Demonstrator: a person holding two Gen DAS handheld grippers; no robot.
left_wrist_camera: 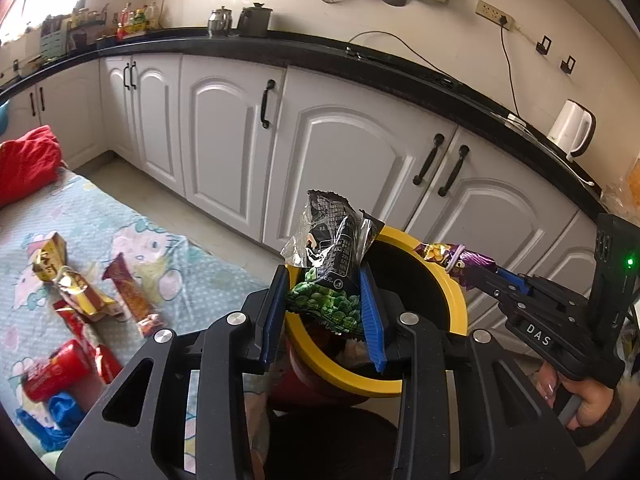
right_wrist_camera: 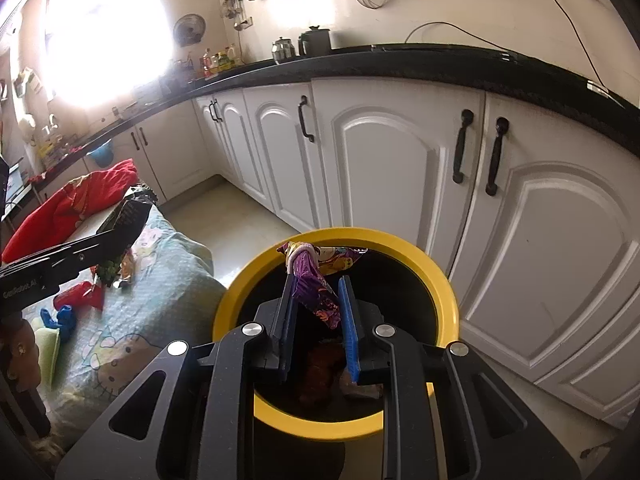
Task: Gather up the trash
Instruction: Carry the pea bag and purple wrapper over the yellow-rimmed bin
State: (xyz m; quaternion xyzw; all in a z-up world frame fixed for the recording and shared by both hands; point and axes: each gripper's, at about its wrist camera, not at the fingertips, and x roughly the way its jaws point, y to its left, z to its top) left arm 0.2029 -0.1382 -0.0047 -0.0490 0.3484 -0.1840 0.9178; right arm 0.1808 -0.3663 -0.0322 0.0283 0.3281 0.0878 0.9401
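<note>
My left gripper is shut on a black and green pea snack bag, held upright over the near rim of the yellow-rimmed trash bin. My right gripper is shut on a crumpled purple wrapper above the open mouth of the bin. In the left wrist view the right gripper reaches in from the right with the purple wrapper over the far rim. In the right wrist view the left gripper shows at the left with the pea bag.
Several wrappers and a red packet lie on a cartoon-print cloth, with a blue glove and a red cloth. White cabinets under a black counter stand close behind the bin. Some trash lies inside the bin.
</note>
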